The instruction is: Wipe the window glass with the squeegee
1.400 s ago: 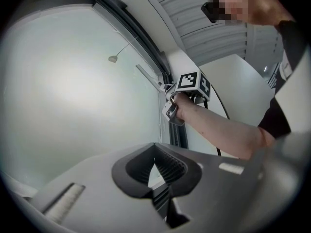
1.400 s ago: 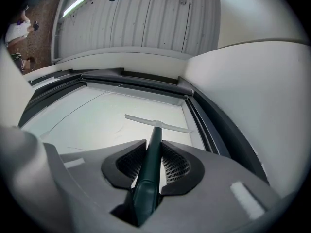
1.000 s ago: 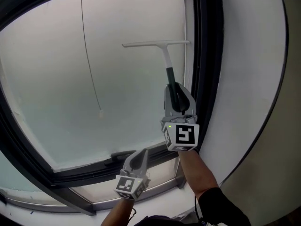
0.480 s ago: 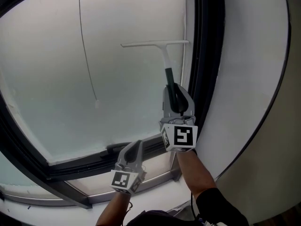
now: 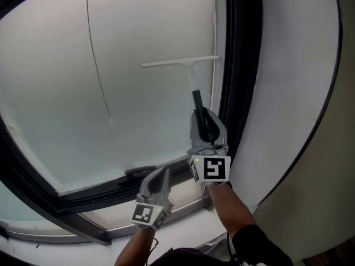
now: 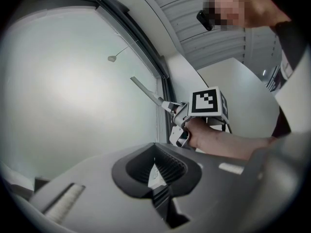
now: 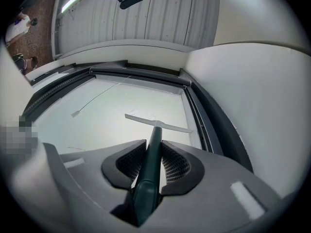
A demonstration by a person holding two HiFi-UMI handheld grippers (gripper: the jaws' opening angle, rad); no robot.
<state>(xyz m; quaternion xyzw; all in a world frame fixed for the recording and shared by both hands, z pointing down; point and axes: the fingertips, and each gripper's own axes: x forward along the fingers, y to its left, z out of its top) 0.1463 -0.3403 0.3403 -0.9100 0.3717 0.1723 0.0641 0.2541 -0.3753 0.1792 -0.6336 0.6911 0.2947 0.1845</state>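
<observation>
The squeegee has a long pale blade lying flat against the frosted window glass, near the glass's right edge. Its dark green handle runs down into my right gripper, which is shut on it. In the right gripper view the handle sits clamped between both jaws, with the blade ahead of them. My left gripper hangs lower and to the left, by the bottom frame, shut on nothing. From the left gripper view I see the blade and the other gripper's marker cube.
A thin cord with a small pull hangs down the glass left of the blade. A dark frame borders the pane on the right and along the bottom, with a latch there. A white wall stands right of the frame.
My right gripper has drawn the squeegee a little way down the glass. The left gripper has stayed by the bottom frame, still shut.
</observation>
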